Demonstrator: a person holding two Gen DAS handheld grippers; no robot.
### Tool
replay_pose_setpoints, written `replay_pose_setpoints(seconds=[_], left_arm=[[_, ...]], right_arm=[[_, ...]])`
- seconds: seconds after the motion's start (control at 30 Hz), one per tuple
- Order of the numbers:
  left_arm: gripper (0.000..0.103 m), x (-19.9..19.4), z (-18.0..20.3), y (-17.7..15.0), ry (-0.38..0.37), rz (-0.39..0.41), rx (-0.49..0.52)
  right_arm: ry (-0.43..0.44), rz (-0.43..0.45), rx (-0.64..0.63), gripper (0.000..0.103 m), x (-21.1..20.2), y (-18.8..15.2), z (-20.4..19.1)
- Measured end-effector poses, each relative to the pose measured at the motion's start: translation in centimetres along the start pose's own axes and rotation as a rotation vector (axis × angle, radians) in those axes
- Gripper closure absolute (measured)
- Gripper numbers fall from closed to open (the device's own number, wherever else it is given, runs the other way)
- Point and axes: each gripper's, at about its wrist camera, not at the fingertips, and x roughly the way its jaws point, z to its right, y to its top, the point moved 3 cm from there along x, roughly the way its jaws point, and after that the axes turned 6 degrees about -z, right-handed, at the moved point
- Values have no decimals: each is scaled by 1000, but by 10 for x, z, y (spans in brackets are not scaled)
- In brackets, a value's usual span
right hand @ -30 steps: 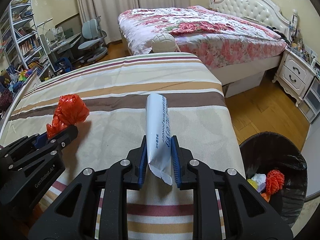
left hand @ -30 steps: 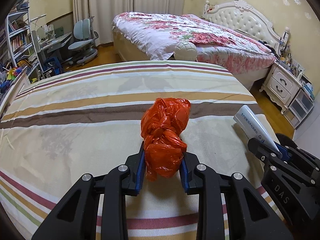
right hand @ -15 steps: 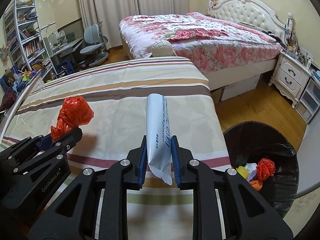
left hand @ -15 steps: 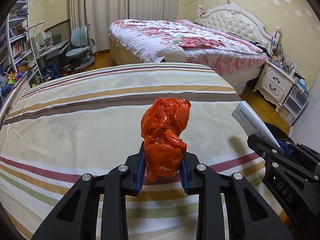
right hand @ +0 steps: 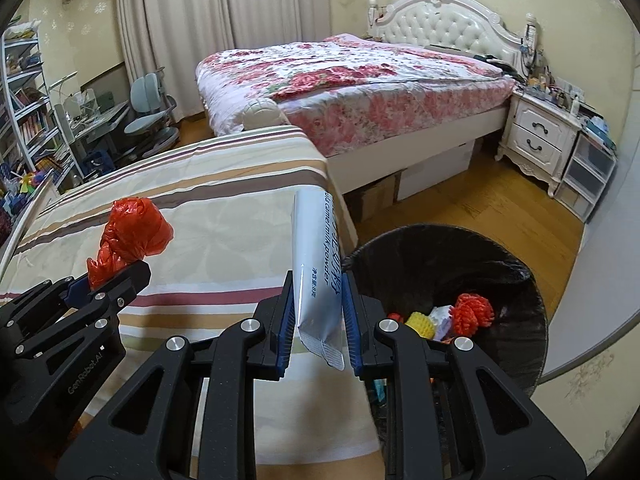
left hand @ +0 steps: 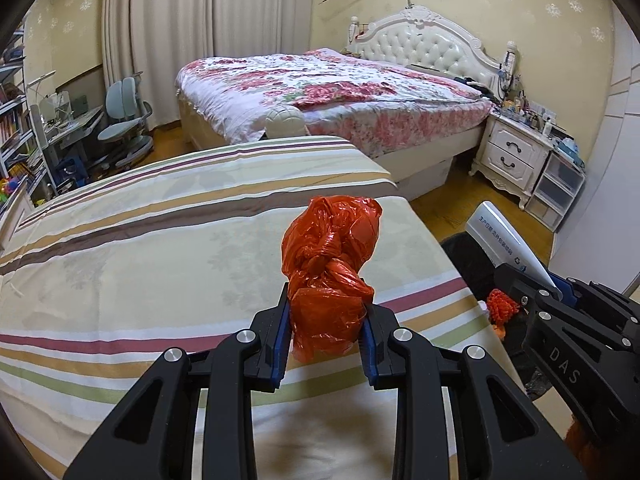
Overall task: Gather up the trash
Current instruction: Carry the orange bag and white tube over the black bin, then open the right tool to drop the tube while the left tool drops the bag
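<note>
My left gripper is shut on a crumpled orange plastic bag and holds it above the striped bed. It also shows in the right wrist view. My right gripper is shut on a white powder sachet, held upright by the bed's right edge. The sachet also shows in the left wrist view. A black-lined trash bin stands on the floor to the right, just beside the right gripper. It holds an orange knit ball, a yellow piece and white scraps.
A flowered bed stands behind, with a white nightstand and plastic drawers at the right. A desk with chairs and bookshelves fill the left. Wooden floor lies between bin and nightstand.
Both grippers have pulled back and swung right with their loads. The bin now lies close beside the right gripper and more of the floor shows.
</note>
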Motion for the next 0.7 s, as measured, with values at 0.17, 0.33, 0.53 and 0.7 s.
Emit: replay_pose_setpoints(seconds=[0.17, 0.33, 0.53, 0.7], left_arm=[[73, 4, 30, 4, -35, 6, 44], [73, 14, 57, 8, -54, 3, 85], [73, 25, 81, 12, -70, -4, 112], [73, 31, 95, 14, -77, -6, 137]], right_arm=[[-52, 5, 55, 81, -1, -1, 34], [-96, 7, 105, 81, 1, -2, 63], [-130, -1, 143, 81, 6, -6, 85], [-148, -5, 165, 81, 10, -8, 97]])
